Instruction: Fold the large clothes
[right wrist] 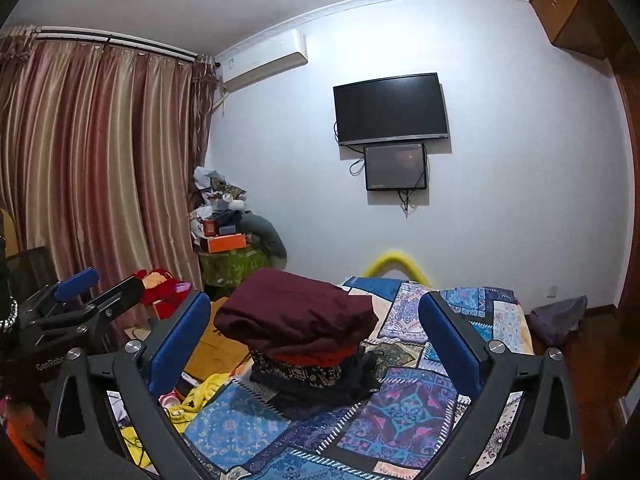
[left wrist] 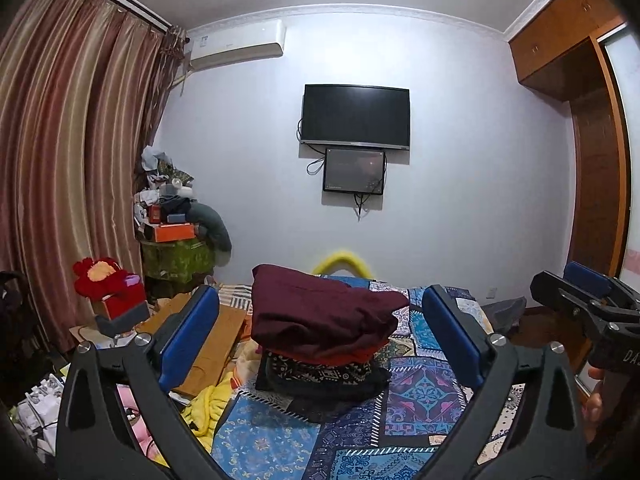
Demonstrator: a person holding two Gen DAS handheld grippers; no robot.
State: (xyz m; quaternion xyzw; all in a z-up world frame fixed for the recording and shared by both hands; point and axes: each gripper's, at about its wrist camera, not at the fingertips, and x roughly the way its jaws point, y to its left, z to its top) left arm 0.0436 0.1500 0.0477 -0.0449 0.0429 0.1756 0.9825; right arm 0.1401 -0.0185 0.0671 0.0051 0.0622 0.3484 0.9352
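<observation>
Now your left gripper and right gripper gape wide, empty, before the soft folded maroon garment, its long axis running sideways.

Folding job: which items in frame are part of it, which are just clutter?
Job:
- maroon garment, folded, top of the stack
- patterned dark clothes beneath it
- left gripper, open, empty
- right gripper, open, empty

Clutter:
- patchwork bedspread
- wall TV
- red plush toy
- orange box
</observation>
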